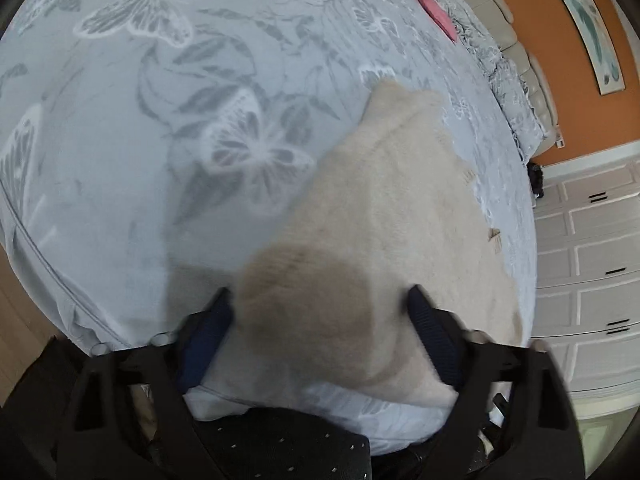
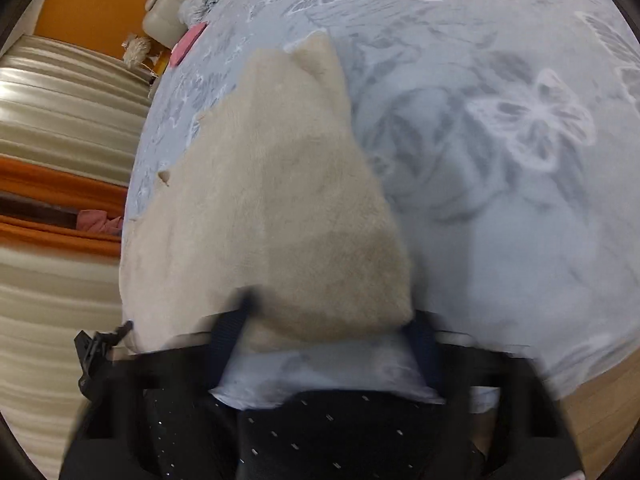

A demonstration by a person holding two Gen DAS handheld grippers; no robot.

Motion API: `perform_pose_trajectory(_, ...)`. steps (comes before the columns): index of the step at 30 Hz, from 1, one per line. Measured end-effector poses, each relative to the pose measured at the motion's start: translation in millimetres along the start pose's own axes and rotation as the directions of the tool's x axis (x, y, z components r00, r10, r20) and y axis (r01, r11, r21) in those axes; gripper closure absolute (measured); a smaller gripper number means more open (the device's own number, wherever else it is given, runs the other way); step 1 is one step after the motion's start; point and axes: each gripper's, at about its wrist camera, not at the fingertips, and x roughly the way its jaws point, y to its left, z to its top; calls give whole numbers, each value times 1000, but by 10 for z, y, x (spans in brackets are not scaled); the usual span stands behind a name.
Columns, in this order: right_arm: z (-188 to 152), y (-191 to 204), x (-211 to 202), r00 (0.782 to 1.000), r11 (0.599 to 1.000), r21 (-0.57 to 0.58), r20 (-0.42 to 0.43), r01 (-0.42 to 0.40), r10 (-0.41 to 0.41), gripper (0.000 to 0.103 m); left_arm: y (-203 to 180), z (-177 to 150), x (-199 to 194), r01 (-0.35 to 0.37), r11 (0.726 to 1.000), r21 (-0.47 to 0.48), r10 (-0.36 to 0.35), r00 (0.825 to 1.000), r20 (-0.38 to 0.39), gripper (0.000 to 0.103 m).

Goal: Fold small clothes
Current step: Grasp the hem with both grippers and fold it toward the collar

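Note:
A cream fleece garment (image 1: 400, 216) lies on a pale blue bed cover with a butterfly print (image 1: 120, 140). In the left wrist view my left gripper (image 1: 320, 300) stands open, its dark blue pads on either side of the garment's near corner, which is blurred. In the right wrist view the same garment (image 2: 280, 200) reaches away from me, and my right gripper (image 2: 328, 320) is open around its near edge, one finger (image 2: 230, 332) at the left and one at the right. The garment's far end narrows to a point.
A pink item (image 1: 438, 16) lies on the bed near the headboard; it also shows in the right wrist view (image 2: 186, 44). White drawers (image 1: 592, 264) stand beside the bed. Striped curtains (image 2: 60, 120) and orange walls are at the left of the right wrist view.

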Motion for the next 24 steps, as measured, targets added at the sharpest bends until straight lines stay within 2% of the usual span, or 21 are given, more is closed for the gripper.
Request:
perform_pose_trajectory(1,24,20,-33,999,999,17,4,-33,33,86,-53,9,17,1,1000,-2,-1,1000,-20,64)
perform_pose_trajectory(2,51,86,-170,997,998,23,52,-66,65,87,-81,24,-9,-2,1000,-20,1,1000,-26,78)
perform_pose_trajectory(4,52,294,-490,988,997,-46,138,-68,74,89,-141,60,-234,45,997,-58,-45,999,9,81)
perform_pose_trajectory(6,24,418,-748,978,994,-91,189,-67,83,89,-219,82,-519,57,998,-33,-55,997,51,82)
perform_pose_trajectory(8,-9,366,-773,980,993,-113,191,-35,56,90,-174,66,-561,26,999,-37,-24,998,50,82)
perform_pose_trajectory(10,-30,58,-457,992,996,-76,115,51,-42,89,-75,49,-377,-32,999,-43,33,999,13,82)
perform_pose_trajectory(12,-86,-226,-82,996,996,-18,3,86,-86,88,50,-23,-22,-110,993,-34,107,992,-61,80)
perform_pose_trajectory(13,-117,-286,-61,998,998,-3,4,69,-69,86,118,-43,-17,-108,994,-31,106,993,-59,79)
perform_pose_trajectory(14,-141,-286,-163,998,999,9,32,46,-47,82,87,-66,-84,-103,994,-21,103,994,-27,77)
perform_pose_trajectory(16,-161,-192,-371,994,997,-7,88,72,-71,74,-23,-68,-249,-125,992,14,125,992,2,74)
perform_pose_trajectory(17,-180,-88,-541,984,991,-46,135,128,-121,74,-87,-73,-358,-142,989,35,142,990,24,75)
perform_pose_trajectory(19,-187,85,-774,956,971,-98,220,220,-194,73,-324,-35,-697,-194,975,109,179,975,132,69)
perform_pose_trajectory(20,-177,189,-896,943,963,-123,267,238,-199,73,-380,0,-780,-201,971,127,179,970,167,64)
perform_pose_trajectory(21,-152,358,-1010,936,962,-170,318,215,-153,74,-578,52,-913,-193,966,172,151,962,229,58)
perform_pose_trajectory(23,10,585,-1016,946,959,-224,311,173,-98,90,-923,143,-936,-166,955,247,97,959,267,53)
perform_pose_trajectory(24,93,761,-936,954,955,-260,293,144,-64,93,-1092,184,-873,-146,947,286,68,962,266,53)
